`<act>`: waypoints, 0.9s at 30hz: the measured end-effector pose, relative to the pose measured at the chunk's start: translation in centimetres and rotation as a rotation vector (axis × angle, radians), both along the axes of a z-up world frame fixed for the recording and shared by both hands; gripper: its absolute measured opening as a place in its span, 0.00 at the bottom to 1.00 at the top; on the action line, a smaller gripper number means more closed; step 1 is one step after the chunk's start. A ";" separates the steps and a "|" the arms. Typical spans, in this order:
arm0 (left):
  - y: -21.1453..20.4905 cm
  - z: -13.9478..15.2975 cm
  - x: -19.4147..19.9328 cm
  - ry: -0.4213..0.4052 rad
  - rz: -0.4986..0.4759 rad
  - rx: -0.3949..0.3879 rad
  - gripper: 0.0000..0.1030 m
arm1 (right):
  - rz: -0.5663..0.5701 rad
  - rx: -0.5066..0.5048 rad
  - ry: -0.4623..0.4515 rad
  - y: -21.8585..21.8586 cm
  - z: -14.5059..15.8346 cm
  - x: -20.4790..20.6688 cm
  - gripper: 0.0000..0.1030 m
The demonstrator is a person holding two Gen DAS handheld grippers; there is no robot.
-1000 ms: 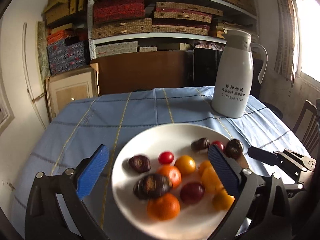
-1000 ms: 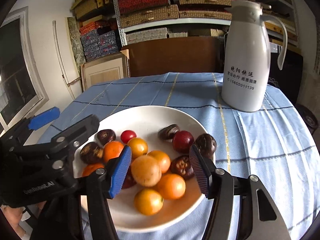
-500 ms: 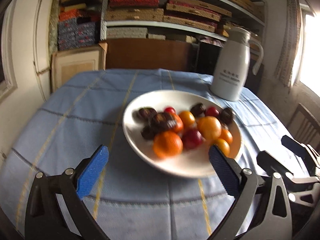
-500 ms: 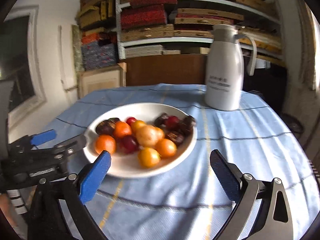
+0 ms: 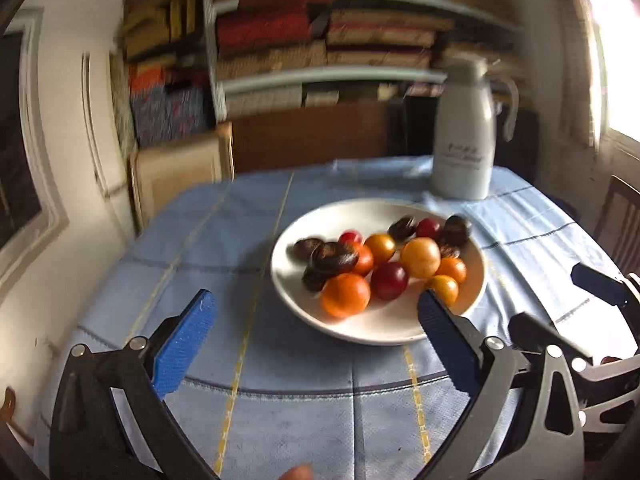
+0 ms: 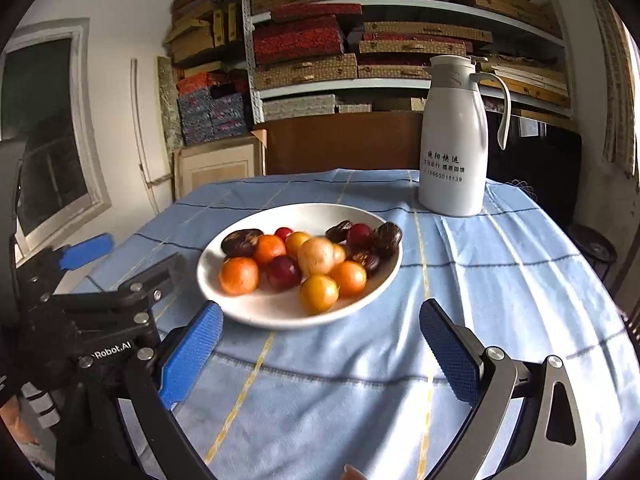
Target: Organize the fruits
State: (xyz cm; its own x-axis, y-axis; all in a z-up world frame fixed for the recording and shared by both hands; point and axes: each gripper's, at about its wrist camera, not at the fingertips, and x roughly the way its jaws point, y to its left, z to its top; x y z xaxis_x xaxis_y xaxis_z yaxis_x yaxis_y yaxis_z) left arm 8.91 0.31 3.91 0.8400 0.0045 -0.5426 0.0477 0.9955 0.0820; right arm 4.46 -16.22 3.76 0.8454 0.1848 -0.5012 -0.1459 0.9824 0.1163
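Note:
A white plate sits on the blue tablecloth and holds several fruits: oranges, yellow and red tomatoes, dark brown dates. The same plate appears in the left wrist view, slightly blurred. My right gripper is open over bare cloth just in front of the plate, with nothing between its blue pads. My left gripper is open too, near the plate's front left rim, and it holds nothing. The left gripper shows at the left of the right wrist view, and the right gripper shows at the right of the left wrist view.
A tall white jug with a handle stands behind the plate at the table's far right. Behind the table are a brown board and shelves stacked with boxes. A wooden chair stands at the right.
Both grippers have drawn back from over the plate toward the table's front edge. The right gripper's jaws widened from around an orange fruit, which stays on the plate.

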 end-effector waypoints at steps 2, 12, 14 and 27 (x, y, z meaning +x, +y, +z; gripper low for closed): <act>0.4 -0.3 1.2 0.050 -0.031 -0.038 0.96 | 0.018 0.027 0.039 -0.3 -0.2 1.0 0.97; 0.5 -2.0 0.3 0.085 0.024 -0.003 0.96 | -0.045 -0.076 0.050 0.4 -1.8 0.2 0.97; 0.7 -1.8 0.0 0.086 0.022 -0.025 0.96 | -0.042 -0.035 0.058 -0.2 -2.0 0.1 0.97; -0.1 -2.1 -0.5 0.090 0.014 0.014 0.96 | -0.024 0.043 0.113 -0.9 -2.5 0.4 0.97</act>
State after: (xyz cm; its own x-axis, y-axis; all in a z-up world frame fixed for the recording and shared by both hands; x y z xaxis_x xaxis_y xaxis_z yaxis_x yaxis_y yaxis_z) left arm 8.44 0.24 1.77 0.7875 0.0238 -0.6158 0.0420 0.9949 0.0922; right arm 4.88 -17.15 1.29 0.7882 0.1884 -0.5858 -0.1056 0.9793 0.1728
